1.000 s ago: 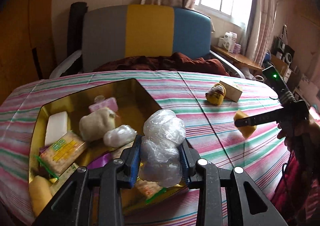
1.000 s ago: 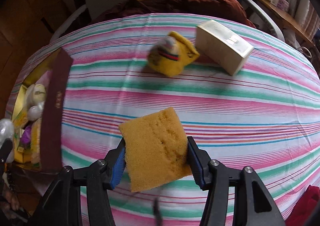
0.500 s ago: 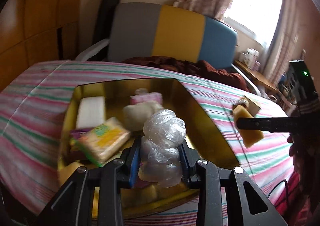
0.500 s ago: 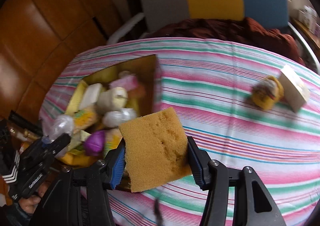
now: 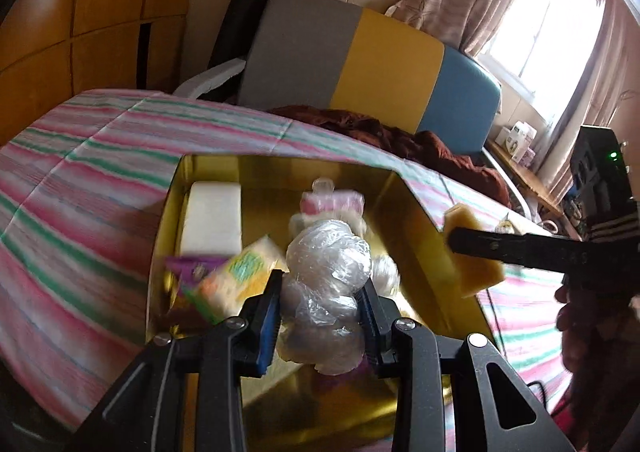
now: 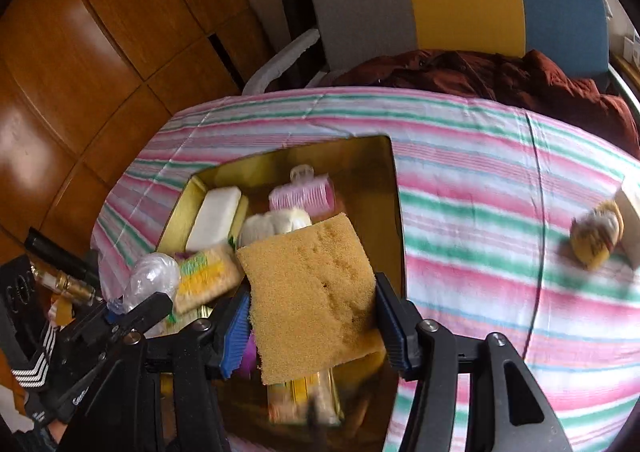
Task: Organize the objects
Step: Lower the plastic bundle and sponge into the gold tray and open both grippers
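My left gripper (image 5: 320, 312) is shut on a crumpled clear plastic bag (image 5: 326, 288) and holds it over the near part of the gold box (image 5: 404, 196). My right gripper (image 6: 312, 324) is shut on a tan sponge (image 6: 312, 292) and holds it above the box's near right part (image 6: 394, 188); it also shows in the left wrist view (image 5: 472, 256). In the box lie a white soap bar (image 6: 214, 218), a pink hair roller (image 6: 302, 194), a cream ball (image 6: 276, 224) and a yellow-green packet (image 6: 204, 280).
On the striped tablecloth (image 6: 480, 212) at the right lie a yellow plush toy (image 6: 596, 238) and a cream carton (image 6: 630, 212). A grey, yellow and blue chair back (image 5: 360, 52) with a brown garment (image 6: 480, 72) stands behind the table. Wood panelling (image 6: 80, 52) is at the left.
Both grippers have swung left and come over the gold box, each still holding its object. The toy and carton have dropped to the right edge of the right wrist view.
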### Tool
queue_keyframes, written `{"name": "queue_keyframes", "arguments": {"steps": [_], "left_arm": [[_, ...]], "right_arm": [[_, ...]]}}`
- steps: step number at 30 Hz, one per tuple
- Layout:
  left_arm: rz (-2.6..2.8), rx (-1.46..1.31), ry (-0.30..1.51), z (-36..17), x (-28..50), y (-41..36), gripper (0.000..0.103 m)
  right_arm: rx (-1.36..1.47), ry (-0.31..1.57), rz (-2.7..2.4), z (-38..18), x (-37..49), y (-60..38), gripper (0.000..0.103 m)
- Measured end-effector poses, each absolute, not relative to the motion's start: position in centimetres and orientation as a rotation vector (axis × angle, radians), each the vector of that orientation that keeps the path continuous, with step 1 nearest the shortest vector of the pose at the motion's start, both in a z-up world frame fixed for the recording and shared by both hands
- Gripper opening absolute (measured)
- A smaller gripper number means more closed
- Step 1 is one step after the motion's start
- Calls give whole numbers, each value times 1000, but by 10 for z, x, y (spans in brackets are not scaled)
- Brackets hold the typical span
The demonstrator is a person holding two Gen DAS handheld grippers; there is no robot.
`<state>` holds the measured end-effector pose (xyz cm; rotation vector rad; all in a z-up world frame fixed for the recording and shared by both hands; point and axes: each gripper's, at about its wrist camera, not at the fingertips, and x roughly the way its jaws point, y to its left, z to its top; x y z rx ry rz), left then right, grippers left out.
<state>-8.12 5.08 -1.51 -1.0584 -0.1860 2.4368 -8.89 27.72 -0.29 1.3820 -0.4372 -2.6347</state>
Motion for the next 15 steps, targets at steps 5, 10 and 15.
{"name": "queue_keyframes", "arguments": {"steps": [5, 10, 15], "left_arm": [[2456, -1023, -204, -5, -104, 64, 62], [2463, -1027, -182, -10, -104, 69, 66], [2486, -1043, -165, -19, -90, 63, 70]], "right_arm": [[1367, -452, -2701, 2, -104, 280, 78], [1394, -445, -2706, -7, -96, 281, 78], [1401, -433, -2712, -14, -80, 276, 78]]}}
